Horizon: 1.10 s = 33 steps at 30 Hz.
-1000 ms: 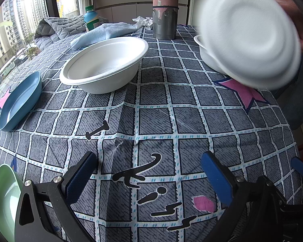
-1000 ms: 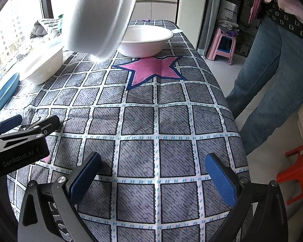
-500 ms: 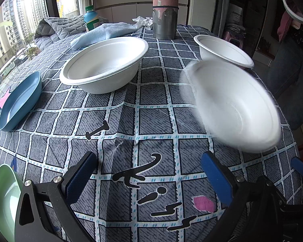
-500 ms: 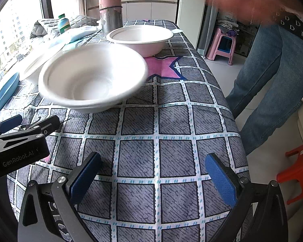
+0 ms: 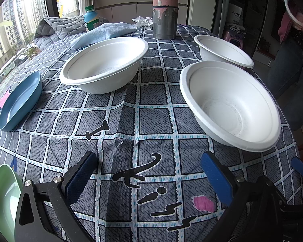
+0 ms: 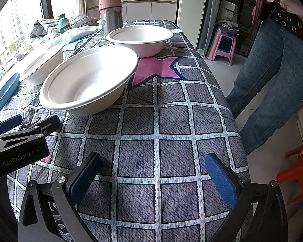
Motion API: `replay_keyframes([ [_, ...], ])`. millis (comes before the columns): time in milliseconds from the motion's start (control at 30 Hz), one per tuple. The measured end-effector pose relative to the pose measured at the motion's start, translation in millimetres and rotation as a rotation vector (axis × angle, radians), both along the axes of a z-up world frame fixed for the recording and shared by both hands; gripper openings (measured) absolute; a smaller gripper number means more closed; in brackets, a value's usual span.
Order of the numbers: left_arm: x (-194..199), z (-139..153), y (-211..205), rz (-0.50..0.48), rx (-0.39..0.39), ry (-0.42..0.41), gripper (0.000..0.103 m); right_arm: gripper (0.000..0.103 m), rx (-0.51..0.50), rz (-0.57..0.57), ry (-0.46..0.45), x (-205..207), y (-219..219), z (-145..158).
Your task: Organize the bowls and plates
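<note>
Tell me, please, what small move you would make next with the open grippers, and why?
Probably ease the right gripper forward and left to the rim of the nearest white bowl. Both grippers are open and empty, the left gripper included. That bowl stands upright just ahead, apart from the other two white bowls, so it looks easiest to lift for stacking.

Three bowls (image 5: pixel 230 104) upright on table (image 5: pixel 151 121), plate (image 5: pixel 20 100) far left.

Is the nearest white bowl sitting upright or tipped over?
Upright: the nearest white bowl rests base-down on the tablecloth, opening up, interior empty.
</note>
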State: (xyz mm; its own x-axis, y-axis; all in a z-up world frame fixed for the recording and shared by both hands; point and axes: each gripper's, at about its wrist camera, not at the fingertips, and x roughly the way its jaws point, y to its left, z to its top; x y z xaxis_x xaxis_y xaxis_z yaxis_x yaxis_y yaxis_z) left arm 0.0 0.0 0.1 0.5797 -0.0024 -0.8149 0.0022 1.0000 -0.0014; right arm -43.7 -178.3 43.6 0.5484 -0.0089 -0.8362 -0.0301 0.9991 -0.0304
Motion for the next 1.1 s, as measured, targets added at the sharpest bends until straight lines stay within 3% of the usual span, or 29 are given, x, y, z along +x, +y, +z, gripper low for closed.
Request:
replay_keyframes([
  [967,-0.2,0.1,-0.3,-0.002,0.000,0.004,0.103,0.103,0.002,0.000,0.002,-2.6,-0.3,1.4],
  [1100,0.6,2.1,-1.2,-0.025,0.001,0.070,0.103,0.103,-0.006,0.020,0.044,3.6,-1.0,2.6],
])
